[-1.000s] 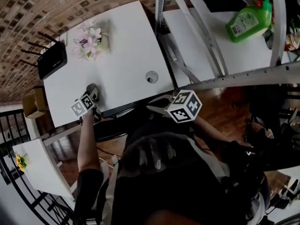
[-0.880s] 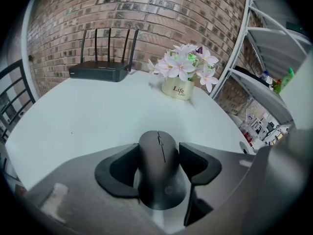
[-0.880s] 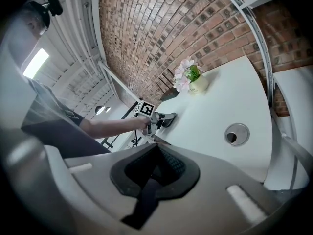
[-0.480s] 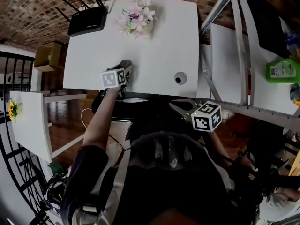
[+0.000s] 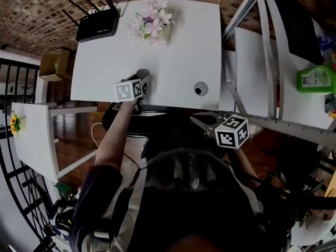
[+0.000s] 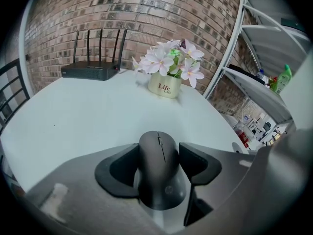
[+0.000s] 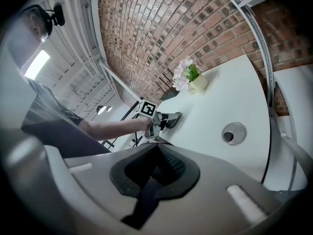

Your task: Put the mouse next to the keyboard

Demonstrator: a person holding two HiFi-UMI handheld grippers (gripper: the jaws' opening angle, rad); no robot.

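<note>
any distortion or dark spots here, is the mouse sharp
Left gripper view: fisheye bows the brick wall, corners black, mouse sharp between the jaws. Right gripper view: same bowing, glare at the ceiling light. Head view: white desk bright, person's dark clothing underexposed.

Our right gripper [image 7: 156,166] has its fingers pressed together, nothing between them. Beyond, we see the white surface [image 7: 220,102] with its round cable hole [image 7: 234,132], a flower pot [image 7: 191,78], and our left gripper [image 7: 164,118] clasping the dark mouse [image 7: 174,116].
</note>
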